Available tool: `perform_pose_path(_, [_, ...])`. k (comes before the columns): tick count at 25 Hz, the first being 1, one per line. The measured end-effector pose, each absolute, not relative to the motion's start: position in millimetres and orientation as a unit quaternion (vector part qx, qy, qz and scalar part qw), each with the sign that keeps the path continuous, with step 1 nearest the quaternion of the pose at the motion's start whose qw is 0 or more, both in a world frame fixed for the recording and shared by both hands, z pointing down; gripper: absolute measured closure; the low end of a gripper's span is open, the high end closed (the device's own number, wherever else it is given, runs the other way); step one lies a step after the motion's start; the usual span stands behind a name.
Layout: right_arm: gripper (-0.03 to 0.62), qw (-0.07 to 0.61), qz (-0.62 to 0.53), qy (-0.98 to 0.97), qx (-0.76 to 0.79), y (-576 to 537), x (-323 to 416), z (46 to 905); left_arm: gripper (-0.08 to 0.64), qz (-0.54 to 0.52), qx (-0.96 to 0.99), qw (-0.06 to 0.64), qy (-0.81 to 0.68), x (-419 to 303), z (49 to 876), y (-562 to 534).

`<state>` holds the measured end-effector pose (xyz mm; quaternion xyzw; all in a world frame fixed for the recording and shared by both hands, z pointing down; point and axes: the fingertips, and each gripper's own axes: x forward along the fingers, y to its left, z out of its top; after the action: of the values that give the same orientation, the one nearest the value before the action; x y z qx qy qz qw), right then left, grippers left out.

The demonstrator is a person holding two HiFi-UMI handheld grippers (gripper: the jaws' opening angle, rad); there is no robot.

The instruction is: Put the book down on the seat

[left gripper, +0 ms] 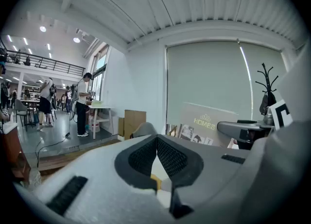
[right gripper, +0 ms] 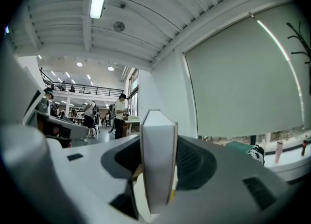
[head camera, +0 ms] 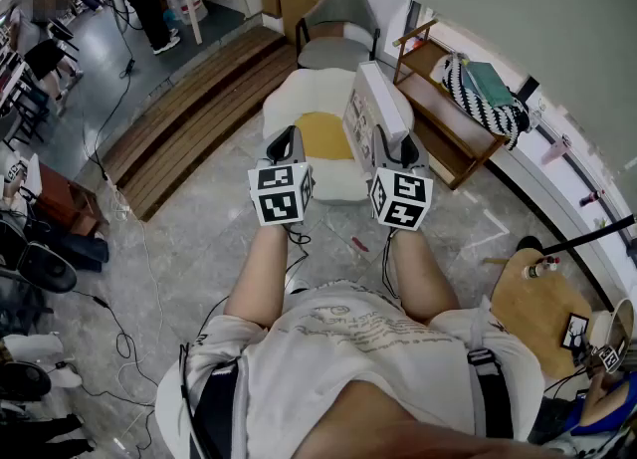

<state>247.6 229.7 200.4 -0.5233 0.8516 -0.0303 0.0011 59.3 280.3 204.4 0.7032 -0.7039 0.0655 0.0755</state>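
Right gripper view puts the book (right gripper: 158,169) upright between the fingers of our right gripper (right gripper: 156,143), which press on its covers from both sides. Seen from the head view, it hangs in the air over the right edge of the white seat (head camera: 289,99), just beside the yellow cushion (head camera: 323,135), and as far as we can judge it touches neither. Our left gripper (head camera: 286,148) hovers alongside over the seat, its fingers closed together on nothing. We judge the carry done. What is left is to lower the book flat onto the seat and let go.
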Motion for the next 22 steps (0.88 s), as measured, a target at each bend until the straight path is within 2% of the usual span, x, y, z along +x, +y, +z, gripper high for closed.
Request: perform_pose_path(22, [0.393, -0.004, -0.030, 0.854, -0.519, 222.1, 202.1, 206.9, 0.538, 0.069, 0.702, 0.099, -0.702, 17.7, 218.4, 273.0])
